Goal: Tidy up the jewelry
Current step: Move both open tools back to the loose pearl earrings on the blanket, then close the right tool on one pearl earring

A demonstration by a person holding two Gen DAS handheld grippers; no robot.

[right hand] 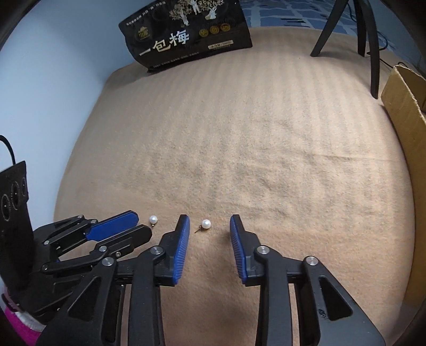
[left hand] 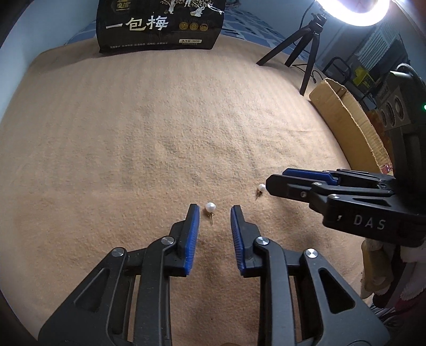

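Note:
Two white pearl stud earrings lie on the tan blanket [left hand: 159, 127]. In the left wrist view one pearl earring [left hand: 210, 207] lies just ahead of my open left gripper [left hand: 214, 210], between its blue fingertips. The second pearl earring [left hand: 261, 188] lies to the right, next to the tip of my right gripper [left hand: 277, 179]. In the right wrist view the second earring [right hand: 205, 224] lies between the blue fingertips of my open right gripper [right hand: 209, 221]. The first earring [right hand: 153, 219] lies left of it, at the tip of my left gripper [right hand: 141, 222]. Both grippers are empty.
A black snack bag [left hand: 159, 24] with Chinese lettering stands at the blanket's far edge. A black tripod [left hand: 306, 50] with a ring light [left hand: 354, 10] stands at the far right. An open cardboard box [left hand: 346, 114] borders the right side. A pale blue wall [right hand: 48, 93] is on the left.

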